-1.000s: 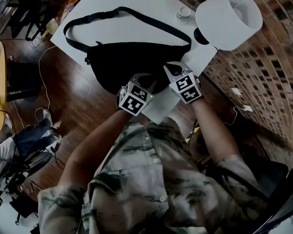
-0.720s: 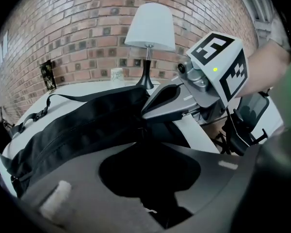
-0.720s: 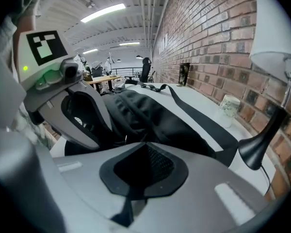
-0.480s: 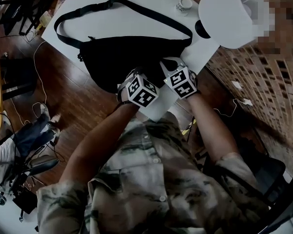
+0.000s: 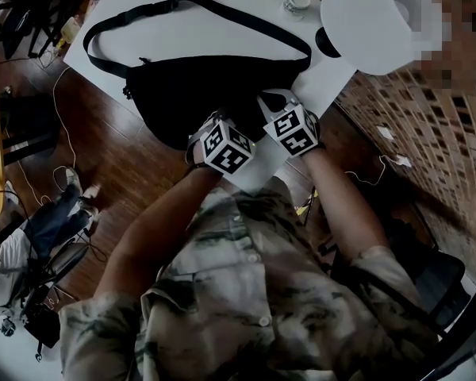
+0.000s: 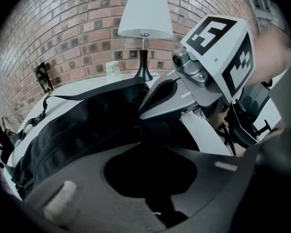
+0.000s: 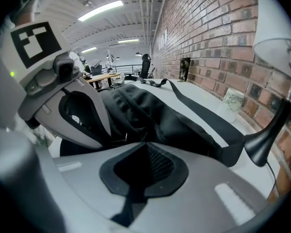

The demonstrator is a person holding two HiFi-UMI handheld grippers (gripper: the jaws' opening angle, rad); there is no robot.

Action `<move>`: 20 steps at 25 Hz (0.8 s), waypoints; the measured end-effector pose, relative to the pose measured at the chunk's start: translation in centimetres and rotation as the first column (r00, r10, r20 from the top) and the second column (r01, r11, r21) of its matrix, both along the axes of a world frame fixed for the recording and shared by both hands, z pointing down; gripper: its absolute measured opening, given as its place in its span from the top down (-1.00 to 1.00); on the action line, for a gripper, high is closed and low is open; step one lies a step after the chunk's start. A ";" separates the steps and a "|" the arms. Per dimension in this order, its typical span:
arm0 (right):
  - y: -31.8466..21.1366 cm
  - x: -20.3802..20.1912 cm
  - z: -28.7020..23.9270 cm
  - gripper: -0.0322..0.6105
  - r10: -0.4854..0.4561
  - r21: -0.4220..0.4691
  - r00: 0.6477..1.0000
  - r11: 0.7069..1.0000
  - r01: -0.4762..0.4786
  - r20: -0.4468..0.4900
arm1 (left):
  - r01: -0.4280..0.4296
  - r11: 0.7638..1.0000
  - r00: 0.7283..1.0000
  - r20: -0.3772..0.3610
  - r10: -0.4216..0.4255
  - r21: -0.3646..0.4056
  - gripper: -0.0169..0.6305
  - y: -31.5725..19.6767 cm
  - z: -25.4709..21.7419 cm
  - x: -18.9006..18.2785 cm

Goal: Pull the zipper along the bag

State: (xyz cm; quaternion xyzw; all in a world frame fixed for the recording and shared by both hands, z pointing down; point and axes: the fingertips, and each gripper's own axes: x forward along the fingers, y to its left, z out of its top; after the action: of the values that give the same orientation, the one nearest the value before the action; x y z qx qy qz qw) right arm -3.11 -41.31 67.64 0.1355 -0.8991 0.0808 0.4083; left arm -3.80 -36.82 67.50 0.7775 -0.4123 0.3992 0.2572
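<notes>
Jaws of left gripper (image 6: 141, 143) together, pinched on black bag (image 5: 206, 90) at near edge, likely bracing fabric | right gripper (image 7: 146, 143) jaws closed just beside, zipper pull not discernible, presumably positioned for pulling | bag flat on white table (image 5: 222, 34), lamp (image 5: 373, 22) at right.
</notes>
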 end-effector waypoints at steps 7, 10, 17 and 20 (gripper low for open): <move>0.0 0.2 0.1 0.88 0.005 -0.011 1.000 1.000 -0.005 -0.012 | -0.003 1.000 0.998 -0.056 0.002 -0.019 0.87 0.9 -0.7 -0.7; -0.1 0.1 0.2 0.88 0.010 -0.011 1.000 1.000 -0.010 -0.022 | 0.001 1.000 0.997 -0.076 -0.003 -0.023 0.87 1.4 -1.1 -1.5; -0.1 0.2 0.2 0.88 0.037 -0.010 0.998 0.999 -0.038 -0.052 | -0.005 1.000 0.994 -0.113 0.003 -0.014 0.87 1.2 -2.2 -3.9; -0.2 0.2 0.3 0.88 0.045 0.001 0.997 0.999 -0.045 -0.062 | -0.018 1.000 0.992 -0.125 0.017 -0.014 0.87 1.0 -2.5 -4.9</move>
State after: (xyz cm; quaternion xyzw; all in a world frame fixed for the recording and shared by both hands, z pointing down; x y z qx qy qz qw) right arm -2.95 -41.50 67.96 0.1582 -0.8827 0.0859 0.4341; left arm -8.66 -35.85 65.01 0.8026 -0.3857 0.3551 0.2847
